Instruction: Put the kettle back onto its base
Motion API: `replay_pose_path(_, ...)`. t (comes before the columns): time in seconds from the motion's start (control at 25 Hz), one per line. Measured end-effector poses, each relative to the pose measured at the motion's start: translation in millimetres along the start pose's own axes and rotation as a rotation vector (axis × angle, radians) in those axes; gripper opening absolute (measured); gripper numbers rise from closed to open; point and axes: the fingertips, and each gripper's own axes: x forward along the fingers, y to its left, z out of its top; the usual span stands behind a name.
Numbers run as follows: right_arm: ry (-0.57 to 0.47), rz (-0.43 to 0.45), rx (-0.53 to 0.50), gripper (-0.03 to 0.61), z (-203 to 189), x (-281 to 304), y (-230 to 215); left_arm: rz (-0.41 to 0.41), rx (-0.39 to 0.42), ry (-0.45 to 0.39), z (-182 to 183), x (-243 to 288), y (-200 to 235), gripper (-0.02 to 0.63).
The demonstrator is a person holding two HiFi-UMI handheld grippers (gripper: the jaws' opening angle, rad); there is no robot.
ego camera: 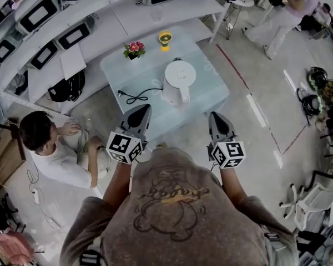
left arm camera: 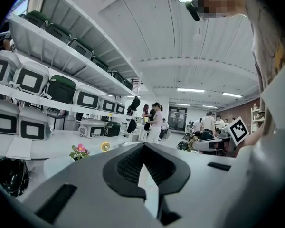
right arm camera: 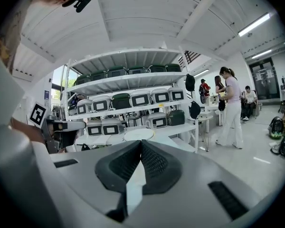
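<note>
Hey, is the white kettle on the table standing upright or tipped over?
Upright. The kettle stands on its bottom on the table, its round lid facing up at the head view.

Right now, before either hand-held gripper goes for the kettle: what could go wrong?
Both the left hand-held gripper and the right hand-held gripper are shut and empty, short of the table; arriving shut would likely shove the kettle rather than grip it.
The loose cord lies on the table left of the kettle; the left one could snag it.
The flower pot stands beyond the kettle; a push could topple it.
</note>
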Motion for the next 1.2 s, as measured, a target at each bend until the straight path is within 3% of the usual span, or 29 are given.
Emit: replay_pose_path(1.2,0.010,0.027,0.009,-0.002,-2.6,5.3,3.9,-0.007,-0.035,0.019,-1.8,-3.0,-1.4,0.021)
